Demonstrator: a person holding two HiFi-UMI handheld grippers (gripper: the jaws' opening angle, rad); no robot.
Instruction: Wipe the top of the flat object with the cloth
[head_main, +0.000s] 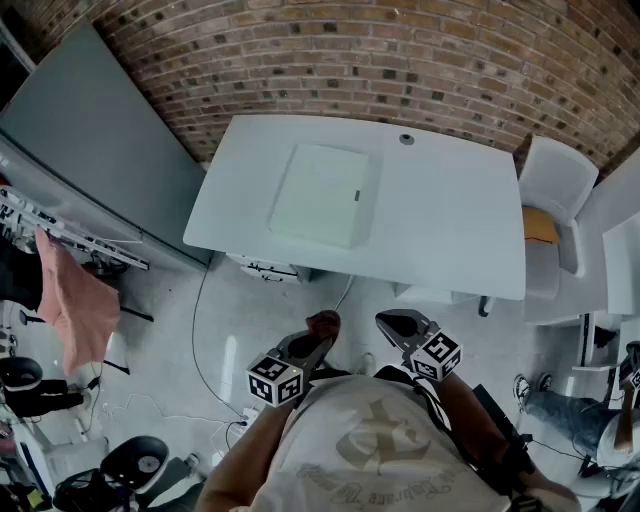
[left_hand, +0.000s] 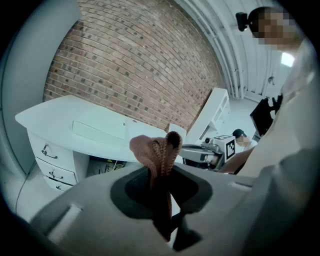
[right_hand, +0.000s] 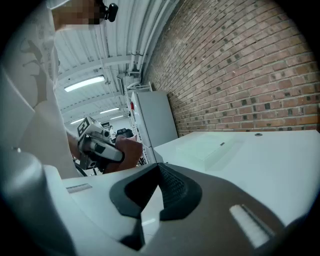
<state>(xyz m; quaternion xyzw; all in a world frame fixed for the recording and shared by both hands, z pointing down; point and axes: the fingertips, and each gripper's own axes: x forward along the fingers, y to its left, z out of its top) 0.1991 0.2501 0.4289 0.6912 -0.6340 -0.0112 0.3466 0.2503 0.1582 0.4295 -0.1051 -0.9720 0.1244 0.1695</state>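
Now the left gripper (head_main: 316, 345) pinches the brown cloth (head_main: 323, 321) tight, ready for wiping; the right gripper (head_main: 393, 322) is closed with nothing in it; the flat object (head_main: 320, 195) lies upper middle on the white table (head_main: 450, 220), well away from both.

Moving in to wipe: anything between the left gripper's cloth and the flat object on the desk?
Nothing visible. Only floor lies between the cloth in the left gripper and the desk, and the flat object has nothing on top.
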